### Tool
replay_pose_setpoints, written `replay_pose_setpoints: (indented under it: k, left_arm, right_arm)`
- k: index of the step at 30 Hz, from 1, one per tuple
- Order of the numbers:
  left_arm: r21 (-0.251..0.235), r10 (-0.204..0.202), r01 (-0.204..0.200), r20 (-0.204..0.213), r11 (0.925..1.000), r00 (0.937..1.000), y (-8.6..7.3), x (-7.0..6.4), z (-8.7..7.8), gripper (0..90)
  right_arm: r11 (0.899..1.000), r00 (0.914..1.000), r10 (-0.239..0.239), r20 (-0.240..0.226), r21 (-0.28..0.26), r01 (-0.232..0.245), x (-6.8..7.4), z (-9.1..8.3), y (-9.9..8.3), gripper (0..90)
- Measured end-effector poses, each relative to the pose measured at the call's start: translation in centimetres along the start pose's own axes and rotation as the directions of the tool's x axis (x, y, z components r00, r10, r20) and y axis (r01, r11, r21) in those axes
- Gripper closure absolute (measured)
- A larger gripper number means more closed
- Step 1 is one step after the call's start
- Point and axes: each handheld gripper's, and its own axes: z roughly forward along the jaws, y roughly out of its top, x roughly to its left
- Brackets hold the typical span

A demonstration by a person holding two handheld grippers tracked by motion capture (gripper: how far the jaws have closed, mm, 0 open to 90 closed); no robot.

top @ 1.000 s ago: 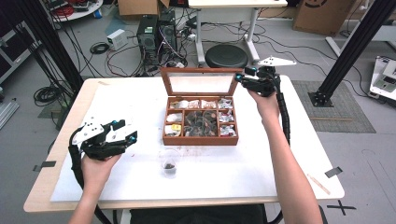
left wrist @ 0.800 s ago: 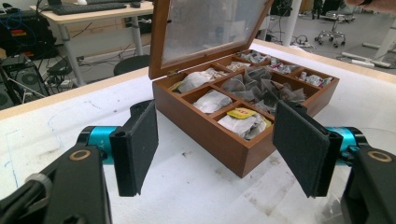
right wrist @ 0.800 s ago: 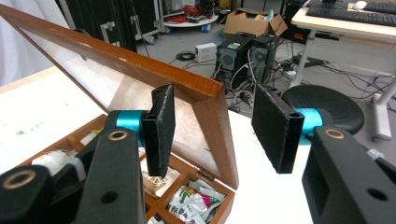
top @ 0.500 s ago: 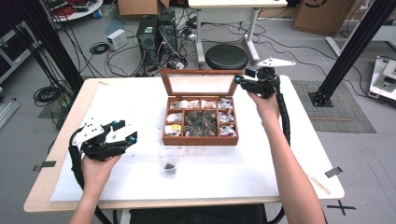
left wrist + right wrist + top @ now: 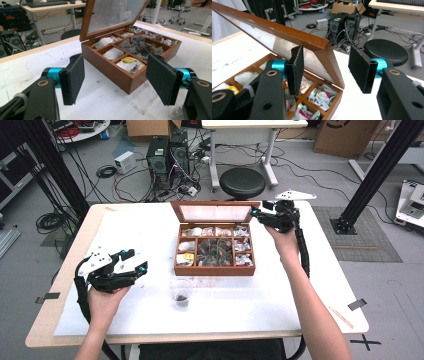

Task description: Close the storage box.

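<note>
Hovering wide open, the right gripper (image 5: 324, 72) is straddling the tea box (image 5: 215, 262) lid's (image 5: 287, 33) corner, maybe touching; left gripper (image 5: 131, 268) is gaping lower left.

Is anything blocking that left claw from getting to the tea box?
Nothing visible does. The left gripper is open over bare white table, and the open wooden tea box lies straight ahead. The small cup sits off to the side.

A black round stool (image 5: 243, 181) stands behind the worktop (image 5: 150, 230), computer towers (image 5: 167, 154) and tangled cables (image 5: 125, 175) beside it.
</note>
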Motion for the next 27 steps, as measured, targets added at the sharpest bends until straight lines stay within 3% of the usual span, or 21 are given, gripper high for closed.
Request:
replay_pose_setpoints:
  k: [12, 27]
  left_arm:
    - [0.005, 0.006, -0.006, 0.005, 1.0, 1.0, 0.0, -0.2, 0.1, 31.5]
    - [0.009, 0.008, -0.008, 0.012, 0.9999, 0.9999, -0.1, -0.3, 0.2, 31.5]
  right_arm:
    - [0.999, 0.9985, 0.035, -0.042, 0.005, -0.035, 0.4, -0.8, -1.3, 46.9]
    - [0.998, 0.9972, 0.058, -0.048, 0.032, -0.056, 1.2, -1.7, -3.2, 42.5]
